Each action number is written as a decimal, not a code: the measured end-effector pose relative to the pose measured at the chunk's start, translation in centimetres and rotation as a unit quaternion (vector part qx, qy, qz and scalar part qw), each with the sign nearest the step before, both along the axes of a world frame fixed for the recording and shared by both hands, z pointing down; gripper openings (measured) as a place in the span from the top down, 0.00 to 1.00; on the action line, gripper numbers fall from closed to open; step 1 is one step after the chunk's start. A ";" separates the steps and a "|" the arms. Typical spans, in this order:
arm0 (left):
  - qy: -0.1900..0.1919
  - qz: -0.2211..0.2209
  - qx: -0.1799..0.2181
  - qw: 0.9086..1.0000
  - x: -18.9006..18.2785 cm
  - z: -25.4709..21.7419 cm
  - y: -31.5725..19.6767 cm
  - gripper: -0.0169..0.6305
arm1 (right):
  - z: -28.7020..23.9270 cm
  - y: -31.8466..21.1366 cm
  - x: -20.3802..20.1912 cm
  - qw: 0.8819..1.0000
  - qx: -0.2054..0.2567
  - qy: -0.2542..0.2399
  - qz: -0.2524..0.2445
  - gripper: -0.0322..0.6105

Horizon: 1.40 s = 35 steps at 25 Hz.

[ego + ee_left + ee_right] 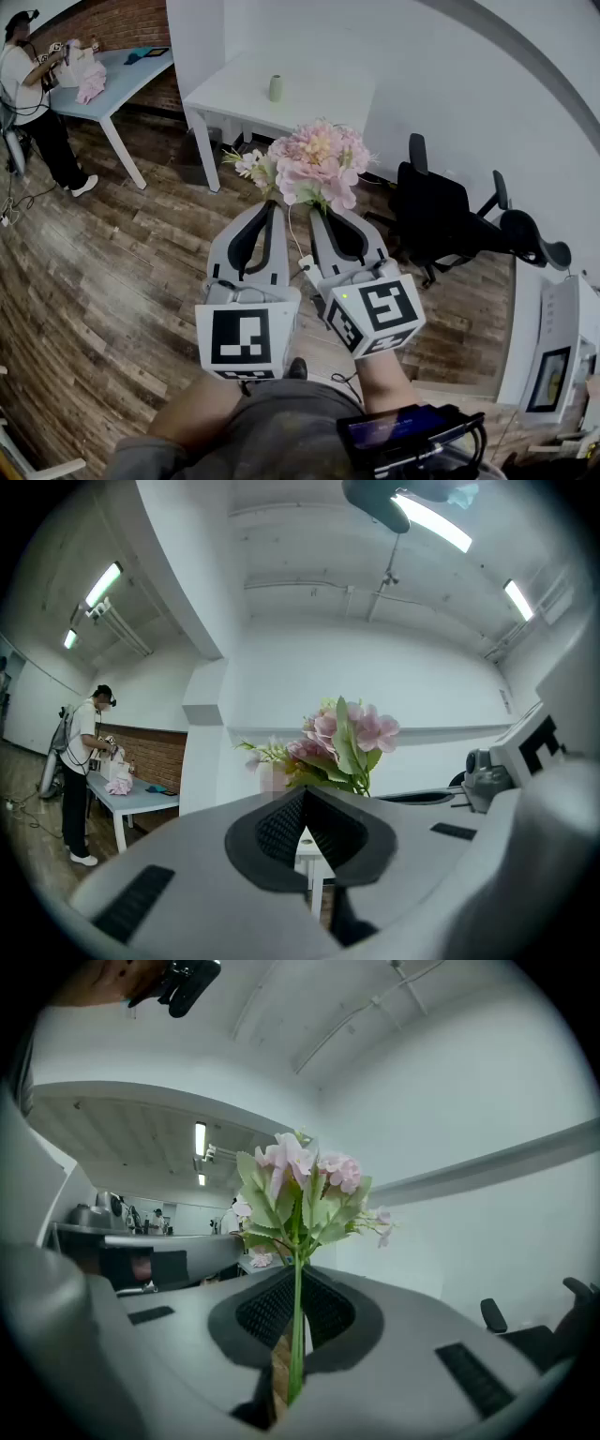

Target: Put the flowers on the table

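A bunch of pink flowers [319, 161] with green leaves stands upright in my right gripper [315, 210], which is shut on the green stem [296, 1335]. The blooms [302, 1190] rise above its jaws in the right gripper view. My left gripper [273, 204] is held level just left of it, jaws together with nothing between them. The flowers [343, 742] show past its tips to the right. Ahead, against the wall, stands a white table [323, 94] bearing a small pale green vase [276, 88].
Black office chairs [439, 223] stand to the right of the white table. At far left a person [28, 89] works at a blue table [127, 77]. A desk with a monitor [551, 377] is at the right edge. The floor [103, 281] is wood.
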<state>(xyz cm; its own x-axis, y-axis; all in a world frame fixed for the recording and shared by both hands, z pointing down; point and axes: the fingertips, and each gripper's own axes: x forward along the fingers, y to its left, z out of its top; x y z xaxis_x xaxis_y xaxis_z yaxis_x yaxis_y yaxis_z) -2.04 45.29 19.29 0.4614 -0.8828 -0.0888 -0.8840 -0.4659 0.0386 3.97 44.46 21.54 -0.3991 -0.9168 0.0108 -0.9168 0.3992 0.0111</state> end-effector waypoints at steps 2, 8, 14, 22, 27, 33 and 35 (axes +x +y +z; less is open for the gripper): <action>0.001 0.001 0.001 1.000 0.0 0.0 0.1 0.96 | -0.1 0.1 0.0 1.000 0.000 0.000 0.000 0.92; 0.005 0.002 -0.002 1.000 -0.3 0.0 0.4 0.96 | -0.1 0.3 -0.3 1.000 -0.002 0.000 0.000 0.92; -0.007 -0.001 -0.011 1.000 -0.2 0.6 -0.1 0.96 | 0.3 -0.1 -0.3 1.000 -0.007 -0.007 -0.005 0.92; -0.013 -0.013 -0.017 1.000 -0.8 2.1 -1.2 0.96 | 1.8 -1.3 -0.4 1.000 -0.011 -0.024 -0.010 0.92; -0.019 -0.020 -0.026 0.999 -1.5 2.9 -5.4 0.96 | 2.5 -5.5 -0.7 0.999 -0.019 -0.030 -0.013 0.92; -0.029 -0.018 -0.033 0.999 0.5 3.3 -11.7 0.96 | 2.6 -12.6 0.7 0.999 -0.017 -0.040 -0.026 0.92; -0.032 -0.026 -0.034 0.999 1.2 3.4 -13.9 0.96 | 2.4 -14.9 1.4 0.999 -0.013 -0.041 -0.033 0.92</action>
<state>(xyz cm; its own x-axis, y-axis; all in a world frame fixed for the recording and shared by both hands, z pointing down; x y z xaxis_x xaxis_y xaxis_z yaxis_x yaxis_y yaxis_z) -0.86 31.43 22.69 0.4179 -0.9085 0.0012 -0.9084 -0.4179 0.0110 5.37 29.52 23.97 -0.4585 -0.8887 -0.0014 -0.8862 0.4573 -0.0747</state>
